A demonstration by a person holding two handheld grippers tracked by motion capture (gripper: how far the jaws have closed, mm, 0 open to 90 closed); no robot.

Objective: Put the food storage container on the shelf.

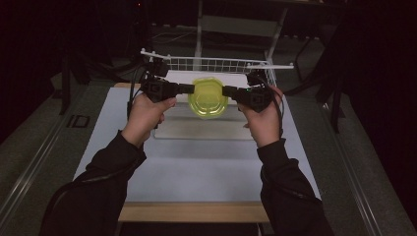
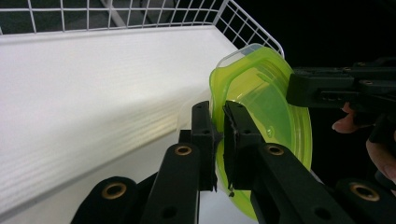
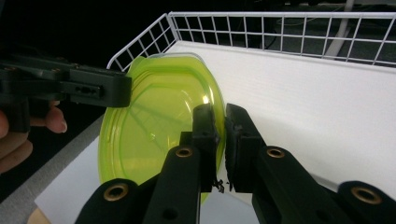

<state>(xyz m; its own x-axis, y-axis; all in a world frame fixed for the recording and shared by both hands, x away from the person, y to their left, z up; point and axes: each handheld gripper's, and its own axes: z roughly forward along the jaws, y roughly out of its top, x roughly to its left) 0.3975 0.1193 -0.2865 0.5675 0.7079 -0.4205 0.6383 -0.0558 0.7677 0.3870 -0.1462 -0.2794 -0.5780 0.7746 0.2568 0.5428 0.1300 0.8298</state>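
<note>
Nearest in the left gripper view, the left gripper [image 2: 219, 140] has its two black jaws pinched on the rim of the yellow-green container [image 2: 266, 107], the thin edge caught between the pads. In the right gripper view the right gripper [image 3: 218, 142] is clamped the same way on the opposite rim of the container [image 3: 154, 126], so the dish hangs between the two pairs of jaws, one at each side.

From above, the left gripper [image 1: 184, 89] and right gripper [image 1: 227, 91] face each other with the container [image 1: 208, 97] spanning the gap between them, held clear above the white board [image 1: 206, 129].

Beyond the jaws lies the white wire basket [image 1: 216, 64], whose pale floor stretches out behind the container.

The step looks like a two-handed carry. To do it well, both hands should travel together at one height, keeping the gap between the jaws constant; drifting apart would pull the rim out of a pinch, and squeezing inward would buckle the thin plastic. Keep the dish level and clear of the basket wire.
</note>
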